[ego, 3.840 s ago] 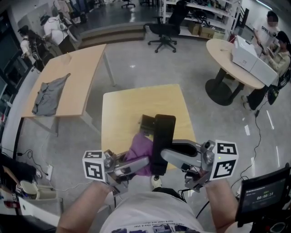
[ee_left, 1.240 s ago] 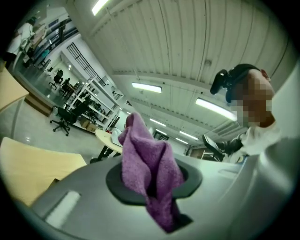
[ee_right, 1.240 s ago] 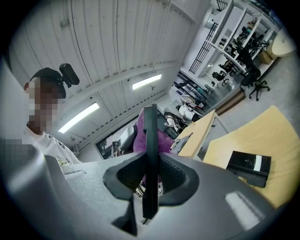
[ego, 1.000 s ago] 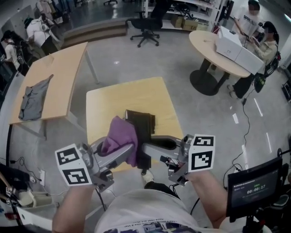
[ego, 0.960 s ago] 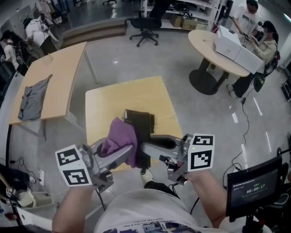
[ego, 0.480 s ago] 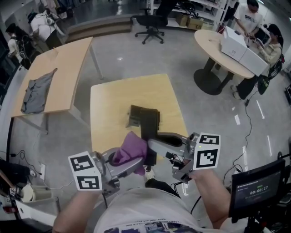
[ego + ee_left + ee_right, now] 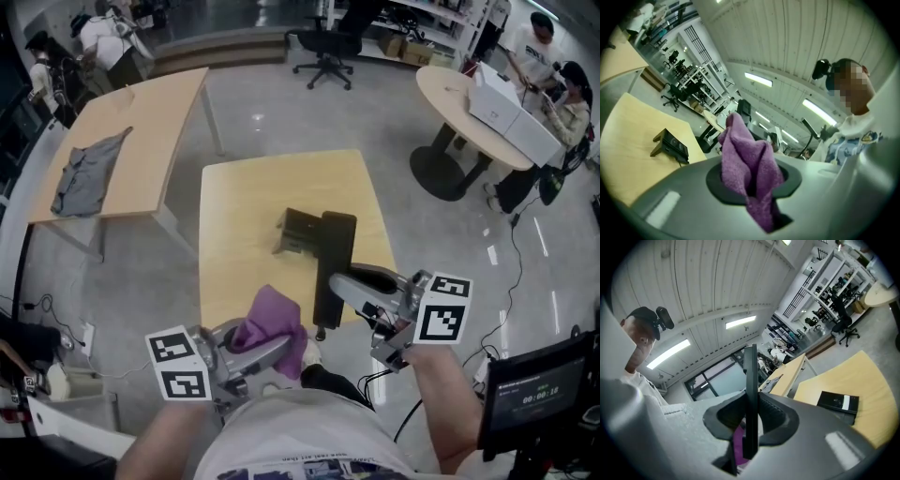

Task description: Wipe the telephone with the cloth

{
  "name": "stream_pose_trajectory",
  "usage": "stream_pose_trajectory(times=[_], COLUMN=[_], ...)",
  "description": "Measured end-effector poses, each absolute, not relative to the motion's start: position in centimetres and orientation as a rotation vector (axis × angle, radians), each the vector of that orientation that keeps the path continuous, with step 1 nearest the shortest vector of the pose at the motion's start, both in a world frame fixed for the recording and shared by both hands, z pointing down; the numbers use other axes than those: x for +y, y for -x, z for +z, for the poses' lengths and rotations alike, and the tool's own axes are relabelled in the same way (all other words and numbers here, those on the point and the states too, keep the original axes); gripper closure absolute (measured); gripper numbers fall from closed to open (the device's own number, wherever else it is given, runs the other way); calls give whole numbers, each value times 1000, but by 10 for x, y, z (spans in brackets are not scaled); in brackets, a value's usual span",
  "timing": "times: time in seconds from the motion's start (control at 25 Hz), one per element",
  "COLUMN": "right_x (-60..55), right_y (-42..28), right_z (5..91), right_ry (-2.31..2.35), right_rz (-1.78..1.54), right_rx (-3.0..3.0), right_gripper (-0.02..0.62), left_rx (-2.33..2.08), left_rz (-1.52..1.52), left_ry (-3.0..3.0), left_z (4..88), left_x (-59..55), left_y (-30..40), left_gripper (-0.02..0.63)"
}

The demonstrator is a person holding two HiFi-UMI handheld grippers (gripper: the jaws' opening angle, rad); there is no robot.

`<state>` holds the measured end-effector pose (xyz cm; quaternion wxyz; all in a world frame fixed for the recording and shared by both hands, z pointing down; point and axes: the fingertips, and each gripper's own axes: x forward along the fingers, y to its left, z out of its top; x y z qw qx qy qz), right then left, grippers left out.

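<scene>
head view: left claw clamps cloth, right claw clamps handset above table near edge.

1. A polished grey floor fills the room and reflects spots of ceiling light.
2. A square light-wood counter stands in the middle of it.
3. To the left, a longer wooden table carries a crumpled grey garment.
4. At the right, a round table on a dark pedestal holds white boxes, with two people beside it.
5. A black swivel chair stands at the far end, near shelving.
6. A small screen sits at the lower right.
7. The ceiling is ribbed panelling with long strip lights.
</scene>
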<state>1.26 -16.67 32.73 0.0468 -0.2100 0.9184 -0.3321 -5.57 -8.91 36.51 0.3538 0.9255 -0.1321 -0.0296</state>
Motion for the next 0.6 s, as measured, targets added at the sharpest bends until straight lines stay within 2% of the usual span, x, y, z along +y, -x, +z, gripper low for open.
stream_pose_trajectory(times=[0.28, 0.6], right_x=[-188, -217], right_y=[-47, -78], right_z=[362, 438], right_ry=[1085, 1637], right_rz=[-823, -295], right_rx=[2937, 3193], right_gripper=[518, 518], left_rx=[-461, -563], left_rz=[-222, -280], left_ry=[-2355, -2321], left_z=[359, 366], left_x=[-75, -58], left_y=[94, 122], left_gripper=[518, 518])
